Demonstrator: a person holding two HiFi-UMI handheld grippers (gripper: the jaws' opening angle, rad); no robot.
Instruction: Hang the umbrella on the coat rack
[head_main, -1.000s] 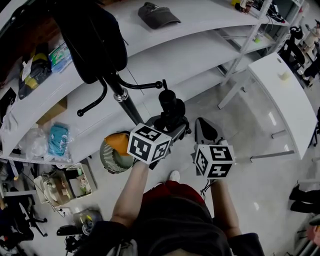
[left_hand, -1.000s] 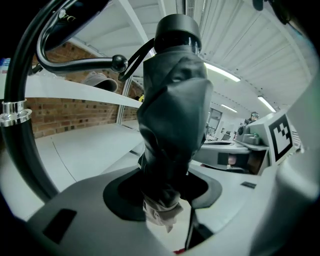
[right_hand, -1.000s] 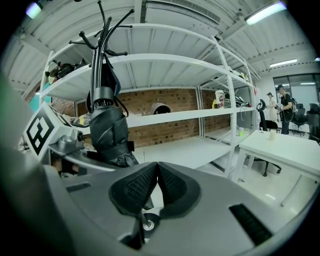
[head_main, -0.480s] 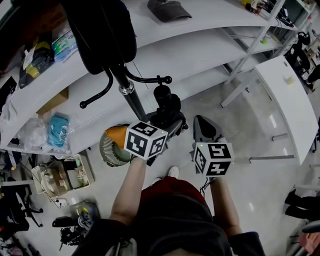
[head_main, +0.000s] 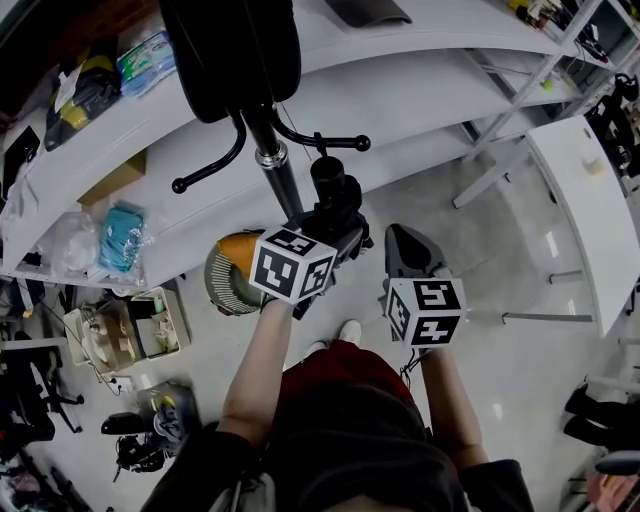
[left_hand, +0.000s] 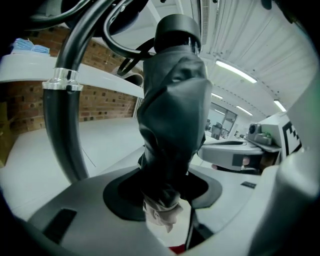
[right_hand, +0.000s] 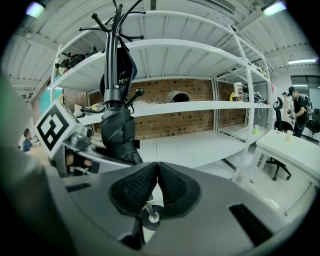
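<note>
Approach step, umbrella not yet hung. Left gripper (left_hand: 161, 197) pads pinch the folded black umbrella (left_hand: 172, 100) low on its body, with the handle end beyond the fingertips. Right gripper (right_hand: 156, 186) pads are pressed together, empty. Coat rack (left_hand: 62, 115) pole stands just left of the fingers, hooks above. Next, probably: lift the handle end to a hook. White print on the hanging black bag (right_hand: 122, 67) is unreadable.

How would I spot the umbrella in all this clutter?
Find the black coat rack pole in front of the long white shelves. Just beside it, the left gripper clamps the umbrella: a folded black fabric bundle, the only thing held.
</note>
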